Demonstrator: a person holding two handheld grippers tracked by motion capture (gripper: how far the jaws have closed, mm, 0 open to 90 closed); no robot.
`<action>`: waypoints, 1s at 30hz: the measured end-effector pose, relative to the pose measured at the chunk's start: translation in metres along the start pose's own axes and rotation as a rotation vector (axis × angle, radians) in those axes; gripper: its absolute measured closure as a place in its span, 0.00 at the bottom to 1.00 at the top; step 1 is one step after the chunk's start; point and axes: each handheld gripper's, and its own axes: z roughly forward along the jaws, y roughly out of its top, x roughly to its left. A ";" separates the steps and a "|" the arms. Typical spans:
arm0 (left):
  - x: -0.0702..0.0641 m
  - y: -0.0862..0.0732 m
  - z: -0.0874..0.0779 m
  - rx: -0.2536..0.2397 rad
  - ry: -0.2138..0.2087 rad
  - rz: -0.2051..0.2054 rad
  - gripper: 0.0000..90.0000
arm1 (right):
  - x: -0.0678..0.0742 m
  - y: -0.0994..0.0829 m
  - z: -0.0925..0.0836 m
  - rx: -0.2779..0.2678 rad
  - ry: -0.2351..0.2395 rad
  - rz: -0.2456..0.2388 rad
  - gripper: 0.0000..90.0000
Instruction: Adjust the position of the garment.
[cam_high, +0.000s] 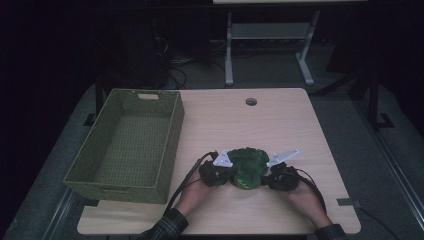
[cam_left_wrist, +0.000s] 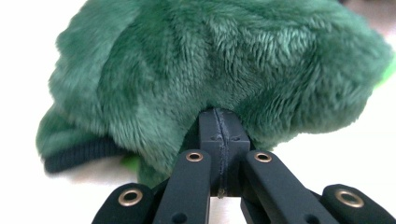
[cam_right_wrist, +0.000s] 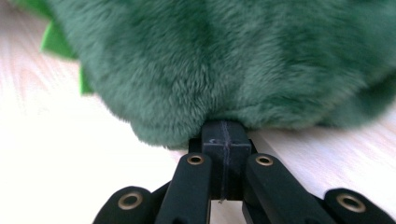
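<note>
Right now the green plush garment (cam_high: 247, 167) lies bunched on the table (cam_high: 280, 120), near the person's edge, just right of the woven basket (cam_high: 125, 145). The left gripper (cam_left_wrist: 219, 123) and right gripper (cam_right_wrist: 224, 133) each have their jaws pinched together on its fur from opposite sides. Such shallow bites of pile could slip free if it's lifted.

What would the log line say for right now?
left tongs: shut on green plush toy | right tongs: shut on toy | toy: on table | basket: empty
</note>
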 end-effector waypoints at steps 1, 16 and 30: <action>0.002 0.000 -0.001 -0.001 0.007 -0.003 1.00 | 0.001 0.000 0.001 0.002 0.007 -0.007 1.00; -0.009 -0.005 -0.050 -0.066 -0.023 -0.062 0.97 | -0.034 0.007 -0.040 -0.151 -0.109 0.039 1.00; -0.035 -0.002 -0.036 -0.068 -0.099 -0.067 1.00 | -0.083 0.054 -0.015 -0.184 -0.119 0.076 1.00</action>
